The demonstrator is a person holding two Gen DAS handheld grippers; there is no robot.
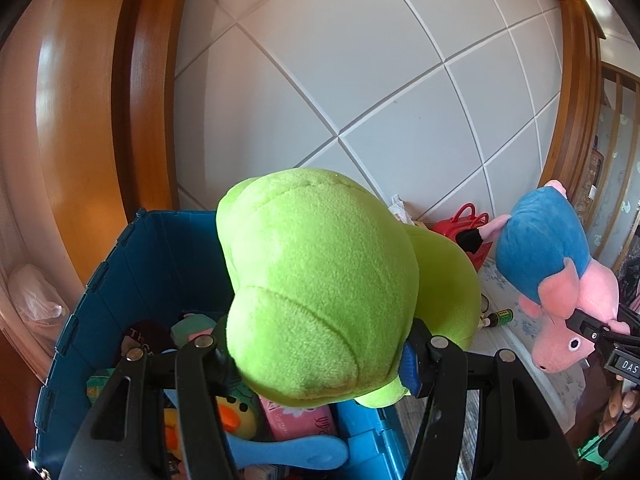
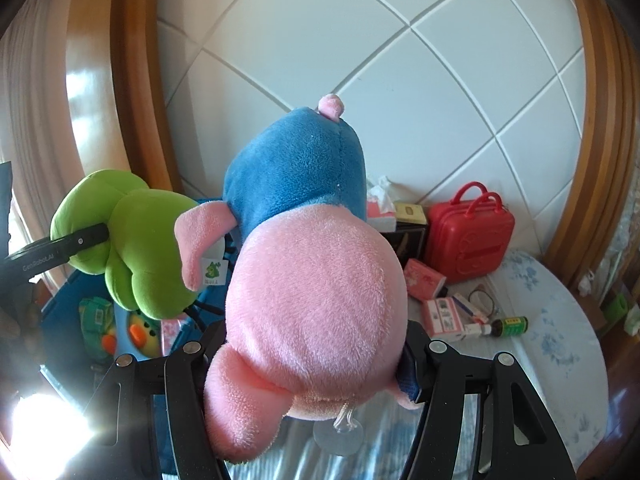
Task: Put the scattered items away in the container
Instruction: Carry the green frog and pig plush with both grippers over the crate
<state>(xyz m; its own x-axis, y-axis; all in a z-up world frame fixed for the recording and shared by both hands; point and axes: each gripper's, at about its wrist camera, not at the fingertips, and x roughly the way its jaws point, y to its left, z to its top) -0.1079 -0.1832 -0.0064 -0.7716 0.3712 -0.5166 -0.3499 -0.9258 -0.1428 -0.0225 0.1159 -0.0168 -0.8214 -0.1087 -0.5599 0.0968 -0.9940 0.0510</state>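
Observation:
My left gripper [image 1: 316,356] is shut on a green plush toy [image 1: 320,284] and holds it over the open blue storage box [image 1: 120,280], which has several toys inside. My right gripper [image 2: 308,356] is shut on a pink pig plush in a blue shirt [image 2: 316,280], held up in the air to the right of the box. The pig also shows in the left wrist view [image 1: 552,272], and the green plush in the right wrist view [image 2: 132,240]. The blue box [image 2: 64,292] lies below it.
On the floral-cloth table [image 2: 560,320] against the white tiled wall stand a red toy suitcase [image 2: 468,236], pink boxes [image 2: 424,280], card packs [image 2: 440,316], a small green bottle [image 2: 508,326] and a tissue box [image 2: 380,208]. Wooden frames flank the wall on both sides.

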